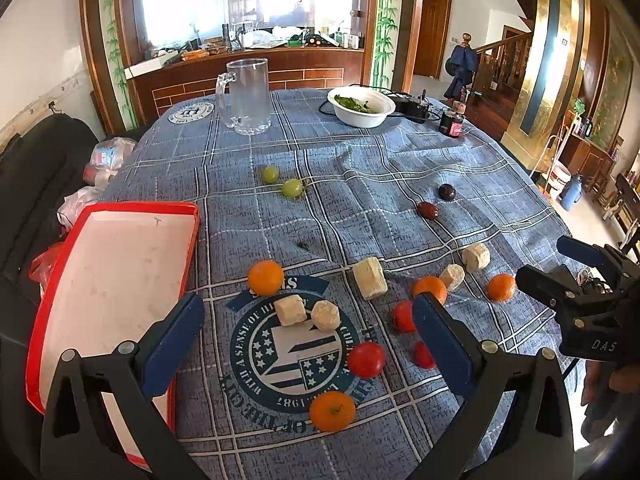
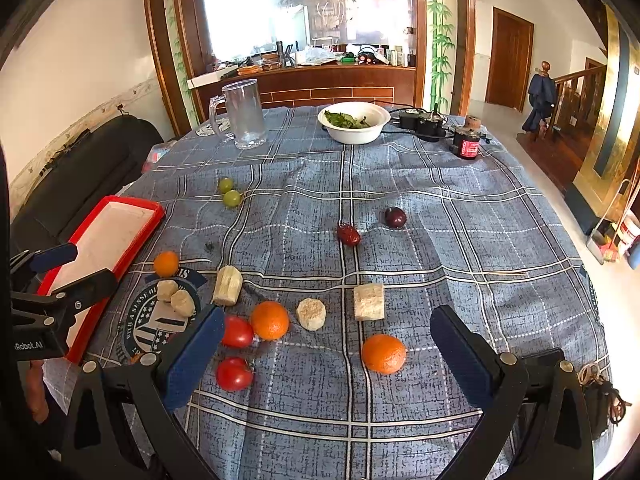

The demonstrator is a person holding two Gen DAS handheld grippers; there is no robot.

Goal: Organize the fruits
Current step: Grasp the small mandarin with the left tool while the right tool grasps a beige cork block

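Blue-checked cloth [image 2: 460,208] covers the table where my fruit lies scattered: four oranges, three tomatoes, two green grapes [image 1: 282,182] toward upper centre, two dark fruits [image 2: 372,226] right of centre, and pale cut chunks [image 2: 368,302] between them. My left gripper [image 1: 308,332] hangs spread wide and empty at the bottom of its frame, with two pale pieces [image 1: 308,312] and a tomato [image 1: 366,359] lying between its blue pads. My right gripper [image 2: 326,344] also gapes, holding nothing, above an orange [image 2: 383,353] low in its frame.

The red tray [image 1: 32,320] with a white floor sits bare at lower left of both views, and I judge it the place for sorted fruit; nothing is in it yet.

To do this well, I would lower one pair of tongs squarely over a single round fruit, pads on either side of its widest part, and close gently, since the tomatoes will bruise and the oranges may roll on the wrinkled cloth.

Readable writing: the cloth's round emblem [image 1: 288,356] carries "WITH A SENSE OF HI…" and "1987"; "DAS" shows on the right tongs' body at the left view's right edge, and "Robot.AI" on the left tongs' body at the right view's left edge. The label on the small dark jar [image 2: 466,143] is too small to read.
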